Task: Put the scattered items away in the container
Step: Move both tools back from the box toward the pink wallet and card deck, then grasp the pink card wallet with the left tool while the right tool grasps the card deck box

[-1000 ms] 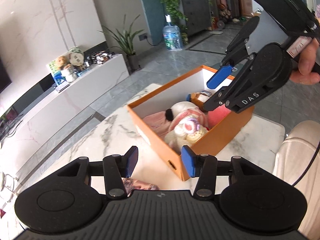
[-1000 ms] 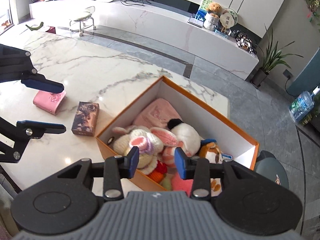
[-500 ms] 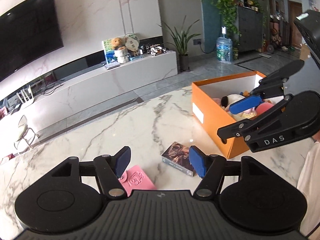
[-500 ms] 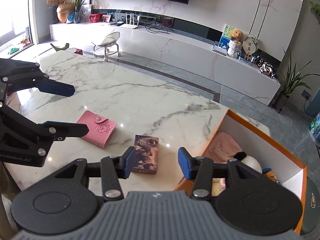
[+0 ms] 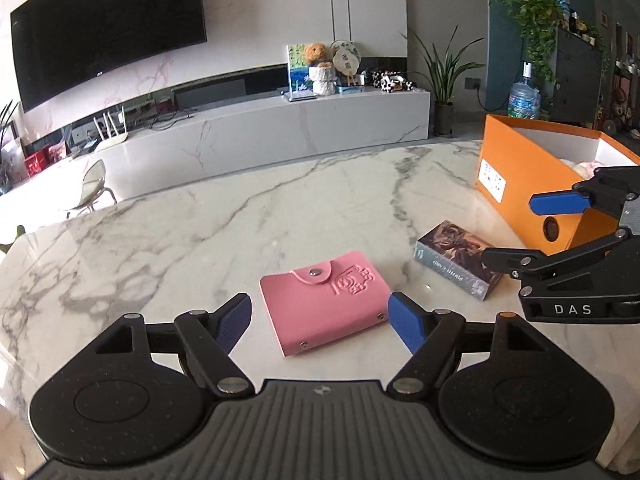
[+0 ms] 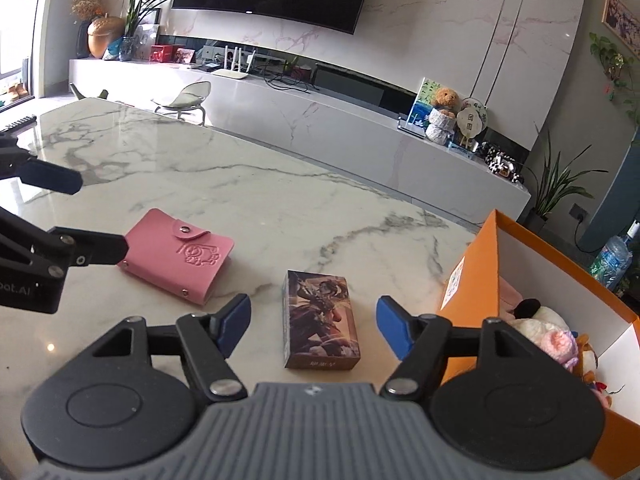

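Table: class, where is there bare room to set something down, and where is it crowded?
Bare marble lies behind the pink wallet and card box, out to the far table edge. Crowded: the strip from wallet to orange box, and inside that box, full of plush toys.

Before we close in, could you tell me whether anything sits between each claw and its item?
Nothing visible does. The open left claw frames the pink card holder, and the open right claw frames the card box.
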### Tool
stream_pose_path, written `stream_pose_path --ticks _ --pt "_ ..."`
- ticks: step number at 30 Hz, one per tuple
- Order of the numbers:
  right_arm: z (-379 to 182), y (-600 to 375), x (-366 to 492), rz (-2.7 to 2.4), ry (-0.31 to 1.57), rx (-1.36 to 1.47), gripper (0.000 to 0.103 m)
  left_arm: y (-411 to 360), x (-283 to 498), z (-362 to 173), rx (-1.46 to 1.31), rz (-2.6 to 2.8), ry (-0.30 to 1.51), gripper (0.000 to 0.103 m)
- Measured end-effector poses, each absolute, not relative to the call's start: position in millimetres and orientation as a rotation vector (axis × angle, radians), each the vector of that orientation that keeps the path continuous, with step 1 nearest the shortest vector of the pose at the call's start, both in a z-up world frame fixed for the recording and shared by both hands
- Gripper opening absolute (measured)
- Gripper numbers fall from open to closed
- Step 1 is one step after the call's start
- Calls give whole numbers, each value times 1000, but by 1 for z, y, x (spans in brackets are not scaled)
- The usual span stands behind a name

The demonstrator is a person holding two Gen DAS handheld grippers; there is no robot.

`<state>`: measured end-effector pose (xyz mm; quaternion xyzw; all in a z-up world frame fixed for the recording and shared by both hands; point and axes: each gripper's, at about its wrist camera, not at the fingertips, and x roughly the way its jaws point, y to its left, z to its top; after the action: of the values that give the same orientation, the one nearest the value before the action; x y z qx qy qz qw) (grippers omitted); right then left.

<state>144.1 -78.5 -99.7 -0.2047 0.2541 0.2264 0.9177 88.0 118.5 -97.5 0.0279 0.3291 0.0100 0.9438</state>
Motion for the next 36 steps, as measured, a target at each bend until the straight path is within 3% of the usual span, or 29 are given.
stream_pose_path --ticks 3,11,15,18,22,23,27,36 --pt "-113 -73 158 446 525 -417 79 129 98 -111 0 49 698 89" --pt "-142 -68 187 440 559 -400 80 147 113 -136 -90 64 751 87" --pt "-150 -69 192 445 596 -368 80 150 112 -139 -125 45 766 72" --pt "-155 -70 193 450 622 -346 79 152 109 -140 -143 34 774 54" --pt "-162 -71 195 456 657 -317 69 148 107 -137 -134 6 803 31" --pt "-162 -70 193 465 654 -323 62 146 106 -138 -129 -3 814 30" --pt "-161 -63 178 526 643 -348 62 133 103 -139 -116 -51 846 13" --pt "-160 -63 163 543 639 -360 61 110 84 -136 -74 -107 874 7"
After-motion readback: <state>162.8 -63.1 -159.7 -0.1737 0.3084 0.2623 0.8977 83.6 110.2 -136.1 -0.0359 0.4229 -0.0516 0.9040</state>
